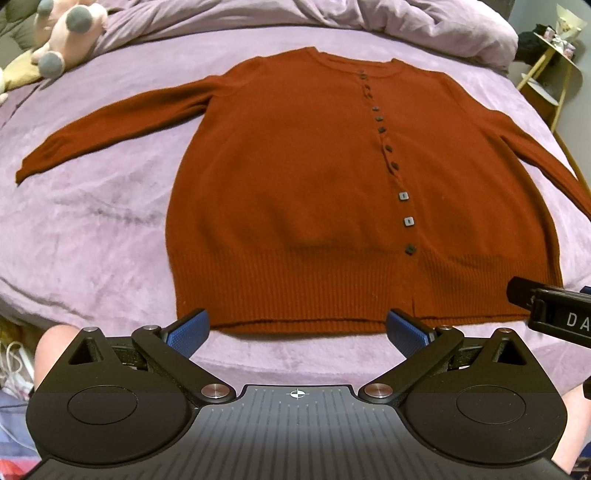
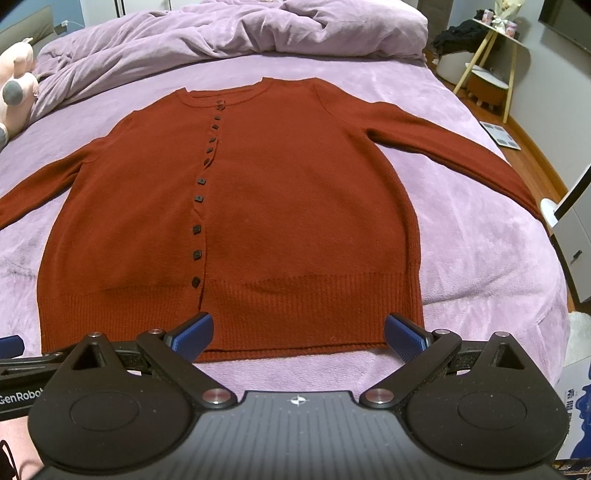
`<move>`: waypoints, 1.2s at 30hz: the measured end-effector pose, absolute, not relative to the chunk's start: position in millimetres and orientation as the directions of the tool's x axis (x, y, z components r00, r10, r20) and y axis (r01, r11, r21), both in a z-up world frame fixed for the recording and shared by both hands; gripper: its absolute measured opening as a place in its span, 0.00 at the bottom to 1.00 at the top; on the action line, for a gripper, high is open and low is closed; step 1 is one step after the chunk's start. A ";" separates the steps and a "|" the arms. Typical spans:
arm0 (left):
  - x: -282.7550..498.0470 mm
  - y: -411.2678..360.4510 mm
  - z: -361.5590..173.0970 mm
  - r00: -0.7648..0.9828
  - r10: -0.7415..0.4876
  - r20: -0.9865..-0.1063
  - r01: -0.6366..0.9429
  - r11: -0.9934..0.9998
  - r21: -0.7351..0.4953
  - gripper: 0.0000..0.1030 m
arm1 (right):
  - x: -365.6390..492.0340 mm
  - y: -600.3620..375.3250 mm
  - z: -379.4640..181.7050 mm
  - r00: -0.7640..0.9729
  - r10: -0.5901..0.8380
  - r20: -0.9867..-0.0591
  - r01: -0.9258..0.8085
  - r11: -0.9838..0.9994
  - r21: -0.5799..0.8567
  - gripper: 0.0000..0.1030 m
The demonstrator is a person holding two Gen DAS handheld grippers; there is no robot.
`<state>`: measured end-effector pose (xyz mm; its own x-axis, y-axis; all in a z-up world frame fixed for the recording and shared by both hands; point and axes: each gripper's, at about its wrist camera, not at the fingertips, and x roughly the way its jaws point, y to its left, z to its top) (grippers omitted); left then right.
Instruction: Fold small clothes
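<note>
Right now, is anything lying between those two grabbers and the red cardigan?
Nothing visible. The cardigan lies flat on the purple blanket, its hem just ahead of the left gripper and right gripper, both with jaws wide open. The plush toy sits far off.

One cardigan (image 1: 295, 184), two tools, one plush toy on one bed.

The rust-red cardigan lies as a single garment with two sleeves and one row of about eleven dark square buttons (image 2: 198, 199). Each tool, left tool (image 1: 297, 330) and right tool (image 2: 298, 334), shows two blue pads. One pink plush toy (image 1: 66, 33) sits beside one bunched lilac duvet (image 2: 221, 33) on the bed (image 1: 92, 229).
</note>
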<state>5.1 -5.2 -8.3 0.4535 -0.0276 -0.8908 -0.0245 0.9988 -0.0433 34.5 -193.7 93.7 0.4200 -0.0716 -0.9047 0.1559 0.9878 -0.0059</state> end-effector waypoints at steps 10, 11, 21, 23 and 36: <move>5.7 -6.2 -8.9 0.447 -0.027 -0.894 -0.020 0.999 -0.040 1.00 | 34.2 -196.1 91.4 0.414 -0.068 -0.908 0.160 0.987 -0.001 0.96; 5.6 -6.4 -9.1 0.446 -0.027 -0.894 -0.019 0.999 -0.039 1.00 | 34.3 -196.1 90.8 0.414 -0.068 -0.908 0.160 0.987 0.000 0.96; 6.9 -5.5 -11.4 0.441 -0.045 -0.897 -0.014 0.998 -0.057 1.00 | 31.8 -204.8 90.9 0.461 0.005 -0.888 0.169 0.981 0.093 0.96; 7.7 -6.0 -11.7 0.441 -0.050 -0.896 -0.014 0.998 -0.063 1.00 | 29.1 -208.4 91.5 0.490 0.040 -0.871 0.166 0.976 0.139 0.96; 42.1 -17.4 -19.9 0.445 -0.043 -0.895 -0.013 0.998 -0.055 1.00 | 20.2 -293.5 61.3 0.748 -0.021 -0.664 0.231 0.945 0.230 0.96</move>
<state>42.1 -17.4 -19.9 0.4448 -0.0434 -0.8946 -0.0128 0.9984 -0.0548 20.2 -293.5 61.3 0.7478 -0.0211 -0.6636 0.2312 0.9452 0.2305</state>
